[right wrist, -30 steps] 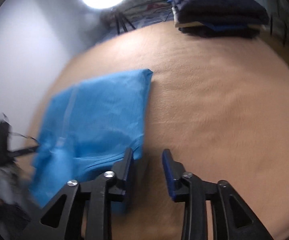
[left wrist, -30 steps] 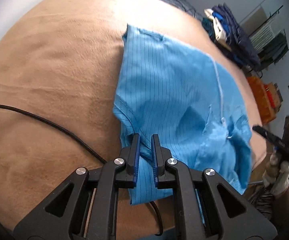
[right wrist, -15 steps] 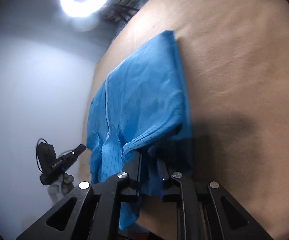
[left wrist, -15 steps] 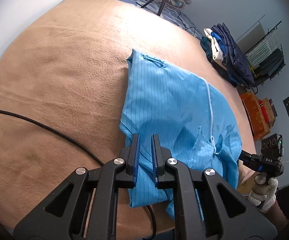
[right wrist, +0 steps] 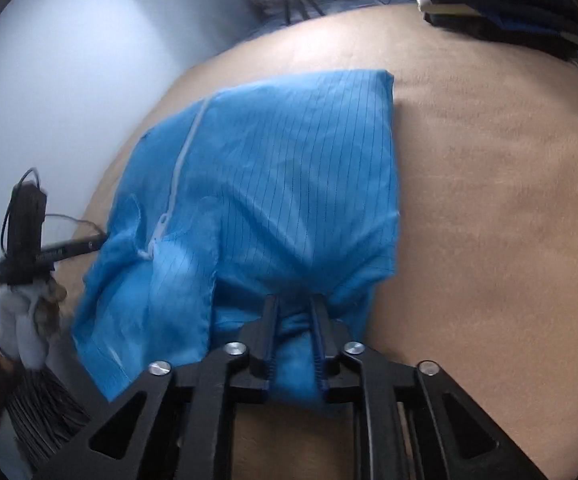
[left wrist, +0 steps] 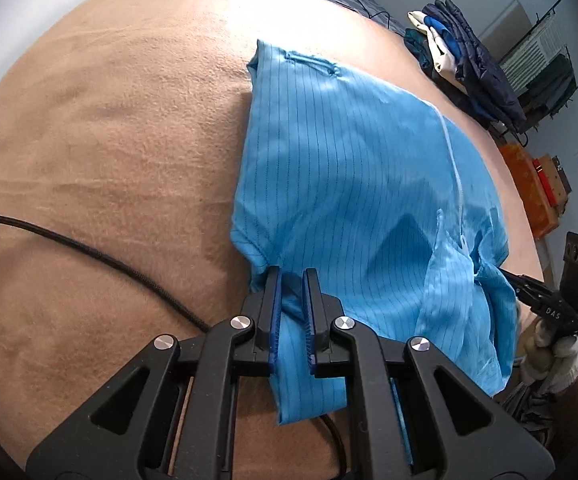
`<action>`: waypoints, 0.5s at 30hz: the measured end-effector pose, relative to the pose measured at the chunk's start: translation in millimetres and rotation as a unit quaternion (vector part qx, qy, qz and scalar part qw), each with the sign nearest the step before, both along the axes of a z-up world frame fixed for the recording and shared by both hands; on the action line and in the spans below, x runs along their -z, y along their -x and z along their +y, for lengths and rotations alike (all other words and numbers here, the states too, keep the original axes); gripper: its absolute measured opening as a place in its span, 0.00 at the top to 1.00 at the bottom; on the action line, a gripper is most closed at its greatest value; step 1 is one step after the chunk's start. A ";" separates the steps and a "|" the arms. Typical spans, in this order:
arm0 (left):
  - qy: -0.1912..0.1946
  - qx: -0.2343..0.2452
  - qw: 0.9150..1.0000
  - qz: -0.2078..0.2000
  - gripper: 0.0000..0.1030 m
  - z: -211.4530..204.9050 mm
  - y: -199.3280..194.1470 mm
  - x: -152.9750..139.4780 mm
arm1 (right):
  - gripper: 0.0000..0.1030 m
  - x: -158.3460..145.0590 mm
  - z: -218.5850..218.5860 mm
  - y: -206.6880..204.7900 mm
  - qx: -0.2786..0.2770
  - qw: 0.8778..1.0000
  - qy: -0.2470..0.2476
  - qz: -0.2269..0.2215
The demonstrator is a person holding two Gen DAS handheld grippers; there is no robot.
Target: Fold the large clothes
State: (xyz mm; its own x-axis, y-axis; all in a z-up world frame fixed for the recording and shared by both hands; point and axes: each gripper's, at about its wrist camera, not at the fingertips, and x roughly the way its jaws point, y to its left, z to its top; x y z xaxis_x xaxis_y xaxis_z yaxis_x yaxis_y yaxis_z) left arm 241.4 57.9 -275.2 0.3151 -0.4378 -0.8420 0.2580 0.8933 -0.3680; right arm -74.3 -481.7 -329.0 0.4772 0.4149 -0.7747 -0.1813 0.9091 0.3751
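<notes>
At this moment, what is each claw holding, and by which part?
Both hold the blue striped garment by its near edge: the left claw at one near corner, the right claw on bunched fabric at the other.

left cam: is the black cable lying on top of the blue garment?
No, the black cable runs across the tan blanket and passes under the blue garment near the left claw.
</notes>
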 end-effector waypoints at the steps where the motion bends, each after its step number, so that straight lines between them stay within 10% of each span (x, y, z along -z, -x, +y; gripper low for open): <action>1: -0.001 -0.001 1.000 -0.002 0.91 1.4 0.7 -2.6 | 0.86 -3.8 -0.7 1.1 0.000 1.000 0.003 0.006; 9: 0.048 -0.037 0.996 -0.065 0.86 4.3 -34.7 -55.8 | 0.74 -73.8 -0.5 -21.7 -0.009 0.995 0.009 -0.099; 15: 0.017 0.027 0.997 -0.077 0.79 -48.1 -78.0 -56.9 | 0.76 -93.8 35.6 -90.7 -0.053 0.988 0.050 -0.138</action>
